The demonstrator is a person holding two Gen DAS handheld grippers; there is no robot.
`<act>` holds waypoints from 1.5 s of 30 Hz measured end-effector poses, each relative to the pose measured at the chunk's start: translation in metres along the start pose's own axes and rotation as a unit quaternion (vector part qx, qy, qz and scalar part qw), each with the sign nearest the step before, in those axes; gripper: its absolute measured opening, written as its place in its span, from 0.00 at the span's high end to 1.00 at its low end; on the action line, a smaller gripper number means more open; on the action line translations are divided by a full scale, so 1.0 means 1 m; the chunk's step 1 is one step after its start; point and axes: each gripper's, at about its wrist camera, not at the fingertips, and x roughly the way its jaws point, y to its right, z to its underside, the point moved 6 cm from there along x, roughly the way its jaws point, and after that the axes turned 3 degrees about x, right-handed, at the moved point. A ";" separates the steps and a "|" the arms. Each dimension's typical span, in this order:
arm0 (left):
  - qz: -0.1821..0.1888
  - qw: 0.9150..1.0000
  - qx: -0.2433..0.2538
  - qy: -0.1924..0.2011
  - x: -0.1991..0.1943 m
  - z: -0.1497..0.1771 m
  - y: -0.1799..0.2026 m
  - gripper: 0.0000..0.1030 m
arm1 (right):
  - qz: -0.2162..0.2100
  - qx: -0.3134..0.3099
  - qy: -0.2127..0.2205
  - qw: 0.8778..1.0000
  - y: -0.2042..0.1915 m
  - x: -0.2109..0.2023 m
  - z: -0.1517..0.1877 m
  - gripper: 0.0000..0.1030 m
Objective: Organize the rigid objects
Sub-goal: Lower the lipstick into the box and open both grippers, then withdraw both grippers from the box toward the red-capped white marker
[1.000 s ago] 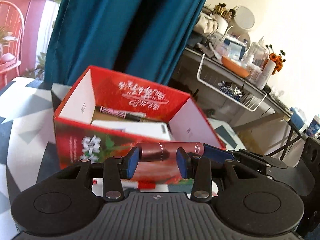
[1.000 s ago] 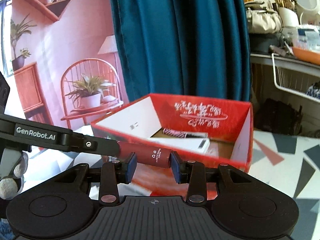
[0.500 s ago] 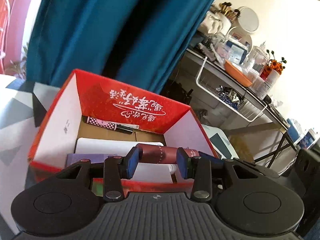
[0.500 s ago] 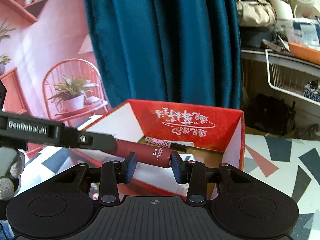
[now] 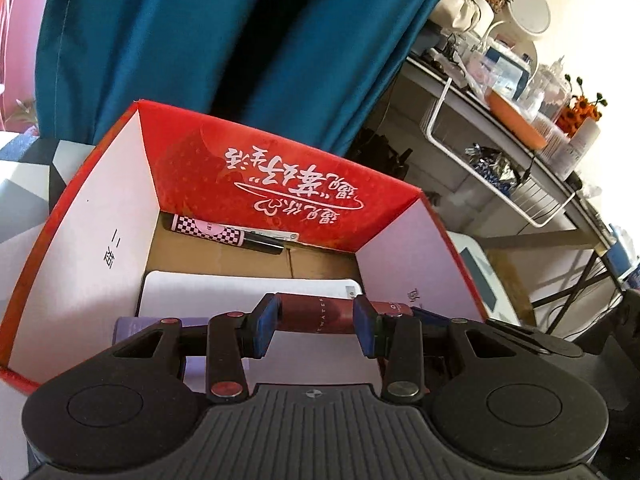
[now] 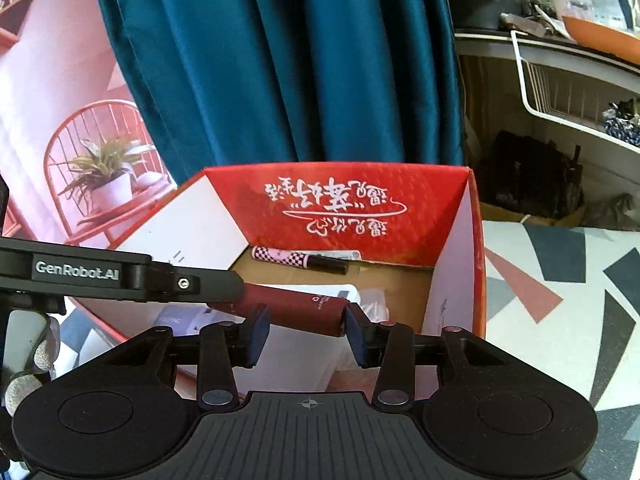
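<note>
A dark red tube (image 5: 316, 309) hangs crosswise just above the open red box (image 5: 280, 168), over the white flat box (image 5: 240, 288) inside it. My left gripper (image 5: 316, 320) is shut on the tube. In the right wrist view the tube (image 6: 296, 307) runs from the left gripper's finger (image 6: 180, 282) to my right gripper (image 6: 306, 330). The right jaws are opening, with the tube's end between pads that have drawn slightly off it. A checkered pink pen (image 5: 208, 230) lies along the box's far wall (image 6: 340, 200).
A lilac item (image 5: 132, 326) lies near the box's front wall. A teal curtain (image 6: 280, 60) hangs behind the box. A cluttered shelf with a white wire basket (image 5: 500, 184) stands to the right. The patterned tabletop (image 6: 560, 280) shows right of the box. A gloved hand (image 6: 24, 360) holds the left gripper.
Both grippers carried the tube forward over the box's near wall and slightly down into it. The right jaws have spread a little wider around the tube.
</note>
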 end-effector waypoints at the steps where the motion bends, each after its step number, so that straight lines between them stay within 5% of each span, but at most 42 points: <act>1: -0.001 1.000 0.005 0.002 0.000 0.000 0.000 0.59 | 0.000 -0.001 -0.001 1.000 -0.001 0.000 0.000 0.57; 9: -0.022 0.997 0.066 0.036 -0.032 -0.002 0.012 0.52 | 0.012 -0.030 0.029 0.999 -0.012 -0.021 0.007 0.41; 14: -0.029 0.994 0.079 0.074 -0.064 -0.001 0.014 0.06 | 0.005 -0.054 0.060 0.997 -0.021 -0.041 0.010 0.15; 17: -0.045 0.991 0.091 0.086 -0.083 0.002 0.017 0.00 | 0.006 -0.071 0.071 0.995 -0.027 -0.052 0.014 0.00; 27: -0.103 0.988 0.078 0.088 -0.121 0.021 0.009 0.00 | 0.010 -0.072 0.097 0.993 -0.036 -0.073 0.029 0.00; 45: -0.131 0.989 0.021 0.063 -0.119 0.067 -0.015 0.00 | 0.031 -0.061 0.128 0.989 -0.029 -0.087 0.079 0.00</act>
